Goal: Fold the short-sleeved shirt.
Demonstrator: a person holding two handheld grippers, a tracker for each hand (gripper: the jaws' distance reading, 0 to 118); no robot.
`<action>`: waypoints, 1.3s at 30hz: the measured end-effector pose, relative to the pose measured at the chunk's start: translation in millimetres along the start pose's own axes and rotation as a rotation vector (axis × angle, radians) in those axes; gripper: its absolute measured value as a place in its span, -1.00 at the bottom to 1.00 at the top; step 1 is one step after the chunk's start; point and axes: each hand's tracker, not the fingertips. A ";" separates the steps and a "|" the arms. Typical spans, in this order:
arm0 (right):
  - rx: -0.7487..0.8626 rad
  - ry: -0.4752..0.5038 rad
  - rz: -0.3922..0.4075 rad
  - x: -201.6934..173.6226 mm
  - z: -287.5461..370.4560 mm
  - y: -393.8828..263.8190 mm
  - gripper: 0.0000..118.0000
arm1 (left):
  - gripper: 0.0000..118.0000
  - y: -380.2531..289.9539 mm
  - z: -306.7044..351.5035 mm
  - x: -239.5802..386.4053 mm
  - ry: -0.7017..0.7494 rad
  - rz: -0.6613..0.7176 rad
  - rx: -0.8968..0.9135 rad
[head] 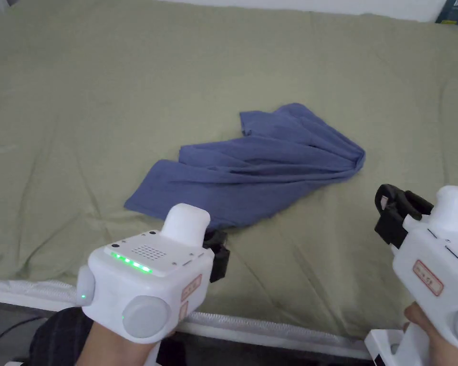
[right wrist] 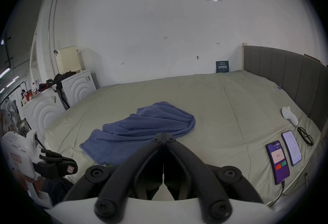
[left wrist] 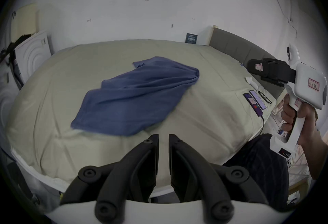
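Shirt (head: 256,167) lies crumpled mid-bed (head: 80,95), unfolded; we hold left gripper (left wrist: 163,141) narrowly parted, right gripper (right wrist: 163,139) closed, both short of it.

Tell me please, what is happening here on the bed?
A person stands at the edge of a bed with a gripper in each hand. A blue short-sleeved shirt lies crumpled on the sheet, not yet folded. The left gripper is near the shirt's closest edge, jaws slightly apart, holding nothing. The right gripper is off to the side, jaws closed and empty. Two phones and glasses lie near the headboard.
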 end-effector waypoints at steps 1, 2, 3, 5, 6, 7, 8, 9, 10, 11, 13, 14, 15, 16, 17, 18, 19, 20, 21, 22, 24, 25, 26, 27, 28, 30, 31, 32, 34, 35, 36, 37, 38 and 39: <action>-0.001 0.005 0.003 -2.7 0.9 0.2 -0.99 | -0.78 0.7 2.9 -6.2 0.009 0.016 -0.009; -0.002 0.010 0.005 -4.6 1.3 0.2 -0.99 | -0.78 1.0 6.5 -12.7 0.032 0.030 -0.002; -0.003 0.015 0.009 -6.2 1.5 -0.1 -0.99 | -0.78 -0.7 9.0 -20.0 0.036 0.028 0.000; -0.005 0.021 0.015 -8.8 0.0 -0.3 -0.99 | -0.78 5.2 11.4 -37.2 0.065 0.048 -0.010; -0.008 0.025 0.018 -9.3 -1.4 -0.4 -0.99 | -0.78 9.6 10.7 -46.4 0.071 0.055 -0.010; -0.012 0.029 0.019 -9.7 -3.4 -0.6 -0.99 | -0.78 14.3 4.3 -58.6 0.073 0.063 -0.018; -0.017 0.034 0.020 -9.8 -6.2 -0.6 -0.99 | -0.78 21.0 0.4 -67.2 0.085 0.067 -0.028; -0.023 0.040 0.021 -9.6 -10.1 -0.8 -0.99 | -0.78 28.6 -5.0 -76.7 0.094 0.067 -0.040; -0.027 0.043 0.023 -9.7 -13.2 -1.0 -0.99 | -0.78 36.0 -11.3 -86.0 0.096 0.069 -0.050; -0.031 0.047 0.028 -9.5 -17.6 -1.3 -0.99 | -0.78 46.0 -22.0 -88.6 0.107 0.066 -0.064; -0.041 0.053 0.036 -8.5 -27.1 -1.7 -0.99 | -0.78 64.6 -40.7 -108.1 0.102 0.099 -0.108; -0.045 0.056 0.038 -7.6 -31.9 -1.8 -0.99 | -0.78 74.3 -50.9 -117.2 0.104 0.114 -0.123; -0.051 0.060 0.040 -6.5 -37.0 -1.8 -0.99 | -0.78 86.2 -63.4 -118.4 0.112 0.117 -0.140; -0.057 0.064 0.042 -5.6 -42.7 -1.7 -0.99 | -0.78 97.3 -75.7 -127.3 0.111 0.140 -0.167; -0.065 0.067 0.046 -5.4 -48.8 -1.2 -0.99 | -0.78 107.4 -87.2 -134.8 0.104 0.169 -0.182; -0.071 0.071 0.049 -4.8 -54.2 -0.8 -0.99 | -0.78 116.7 -98.0 -141.5 0.099 0.177 -0.180; -0.075 0.076 0.051 -4.0 -60.1 -0.3 -0.99 | -0.78 128.7 -113.0 -147.3 0.101 0.190 -0.196; -0.077 0.078 0.051 -3.5 -65.1 0.3 -0.99 | -0.78 137.7 -124.3 -150.7 0.100 0.184 -0.215; -0.080 0.081 0.052 -3.1 -71.0 0.9 -0.99 | -0.78 147.4 -137.3 -154.5 0.101 0.184 -0.219; -0.083 0.084 0.050 -2.5 -76.2 1.8 -0.99 | -0.78 155.9 -149.6 -157.9 0.098 0.183 -0.229; -0.089 0.091 0.042 -0.9 -85.9 3.1 -0.99 | -0.54 170.5 -173.5 -164.7 0.091 0.212 -0.243; -0.093 0.095 0.040 -0.7 -90.4 3.5 -0.99 | -0.04 176.6 -186.0 -169.0 0.067 0.246 -0.278; -0.097 0.097 0.040 -0.3 -94.7 3.4 -0.99 | 0.41 180.9 -196.6 -171.3 0.067 0.260 -0.311; -0.100 0.098 0.040 0.2 -98.2 2.9 -0.99 | 0.55 183.5 -206.2 -172.0 0.082 0.248 -0.323; -0.104 0.099 0.038 0.9 -101.5 2.1 -0.99 | 0.55 186.5 -213.3 -171.9 0.072 0.232 -0.336; -0.114 0.100 0.034 2.5 -107.0 0.3 -0.99 | 0.55 190.5 -225.3 -169.7 0.091 0.223 -0.351; -0.118 0.100 0.031 3.2 -109.6 -0.8 -0.99 | 0.55 188.8 -230.4 -170.9 0.097 0.221 -0.368; -0.122 0.099 0.028 3.7 -111.4 -1.7 -0.99 | 0.55 186.4 -235.1 -171.2 0.091 0.222 -0.402; -0.131 0.100 0.026 4.1 -113.8 -2.6 -0.99 | 0.54 181.0 -242.0 -170.1 0.081 0.243 -0.474; -0.134 0.101 0.027 4.1 -114.5 -2.4 -0.99 | 0.50 177.9 -244.1 -173.1 0.069 0.254 -0.494; -0.135 0.102 0.028 3.8 -114.4 -2.0 -0.99 | 0.48 174.5 -245.5 -173.1 0.059 0.253 -0.504; -0.133 0.103 0.031 3.7 -114.4 -1.4 -0.99 | 0.44 172.0 -245.1 -172.4 0.056 0.253 -0.511; -0.129 0.105 0.032 3.3 -114.6 -0.1 -0.99 | 0.22 169.3 -245.0 -171.6 0.058 0.250 -0.502; -0.127 0.106 0.034 2.8 -115.4 1.8 -0.99 | -0.25 166.9 -243.9 -172.1 0.059 0.246 -0.491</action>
